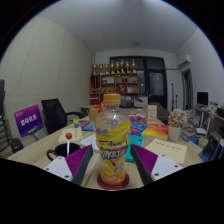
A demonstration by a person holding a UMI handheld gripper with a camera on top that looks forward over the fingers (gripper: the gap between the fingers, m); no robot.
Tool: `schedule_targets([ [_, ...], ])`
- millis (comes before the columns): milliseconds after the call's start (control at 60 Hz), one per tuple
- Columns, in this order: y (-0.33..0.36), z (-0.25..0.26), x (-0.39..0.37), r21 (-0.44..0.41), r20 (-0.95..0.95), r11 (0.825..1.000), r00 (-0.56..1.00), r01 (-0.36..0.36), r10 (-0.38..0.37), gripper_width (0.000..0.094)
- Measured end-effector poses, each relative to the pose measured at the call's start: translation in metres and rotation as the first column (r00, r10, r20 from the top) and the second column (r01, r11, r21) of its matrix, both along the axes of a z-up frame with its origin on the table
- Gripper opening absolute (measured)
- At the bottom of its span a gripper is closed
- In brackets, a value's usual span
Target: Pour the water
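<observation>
Two fingers (112, 165) clamped on bottle (113, 140) | clear plastic, orange liquid, upright | wooden table (40, 152)

Gripper (113, 165) seen from its own camera, pointed forward and level, two fingers reaching up from below, magenta pads (80, 160) on the inner faces, both pressed against the flanks of a bottle (113, 140), held upright between them

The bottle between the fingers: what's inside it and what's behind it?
The bottle holds yellow liquid, gripped by the gripper. Behind: cluttered table, shelf. Directly behind is hidden.
</observation>
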State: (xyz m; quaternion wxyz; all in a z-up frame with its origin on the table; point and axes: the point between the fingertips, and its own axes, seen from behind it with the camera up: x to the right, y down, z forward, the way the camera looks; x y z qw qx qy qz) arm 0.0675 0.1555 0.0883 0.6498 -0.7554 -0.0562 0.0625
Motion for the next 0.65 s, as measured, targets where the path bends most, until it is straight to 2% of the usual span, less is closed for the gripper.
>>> schedule_targets([
  [67, -0.019, 0.005, 0.009, -0.009, 0.041, 1.000, 0.999, 0.015, -0.014, 0.0841],
  [183, -0.072, 0.026, 0.030, 0.032, 0.121, 0.997, 0.990, 0.067, -0.070, 0.0835],
  [317, -0.144, 0.039, 0.031, 0.013, 0.058, 0.998, 0.997, 0.057, -0.057, 0.0831],
  [433, -0.200, 0.051, 0.032, 0.036, 0.051, 0.999, 0.998, 0.027, -0.028, 0.0833],
  [650, -0.258, 0.064, 0.038, 0.046, 0.033, 0.999, 0.999, 0.015, -0.016, 0.0835],
])
